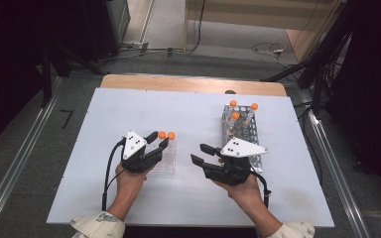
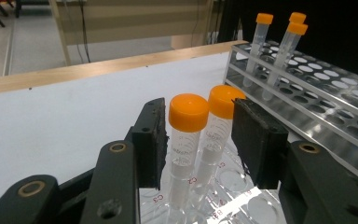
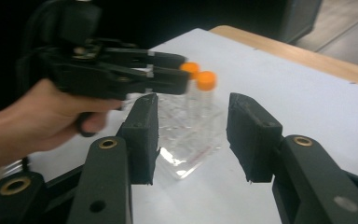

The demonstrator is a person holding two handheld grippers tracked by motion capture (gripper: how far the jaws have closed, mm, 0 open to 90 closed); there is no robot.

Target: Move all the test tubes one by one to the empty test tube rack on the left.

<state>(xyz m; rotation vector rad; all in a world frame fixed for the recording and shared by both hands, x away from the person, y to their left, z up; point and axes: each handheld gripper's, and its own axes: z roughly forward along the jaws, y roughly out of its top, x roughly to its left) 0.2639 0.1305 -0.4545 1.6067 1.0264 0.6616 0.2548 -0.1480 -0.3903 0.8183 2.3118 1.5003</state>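
Observation:
Two clear tubes with orange caps (image 1: 166,135) (image 2: 189,112) stand upright in a small clear plastic rack (image 1: 166,161) (image 2: 233,182) left of the table's middle. My left gripper (image 1: 159,139) (image 2: 199,121) reaches around both tubes, its black pads on either side of them without pressing, so it is open. To the right, my right gripper (image 1: 198,152) (image 3: 192,112) hovers open with nothing between its pads, pointing toward the clear rack (image 3: 186,140) and its tubes (image 3: 206,80).
A metal rack (image 1: 243,134) (image 2: 307,79) with many holes stands at the right and holds three more orange-capped tubes (image 1: 235,115) (image 2: 297,28) at its far end. The white tabletop (image 1: 129,109) ends in a wooden strip at the back.

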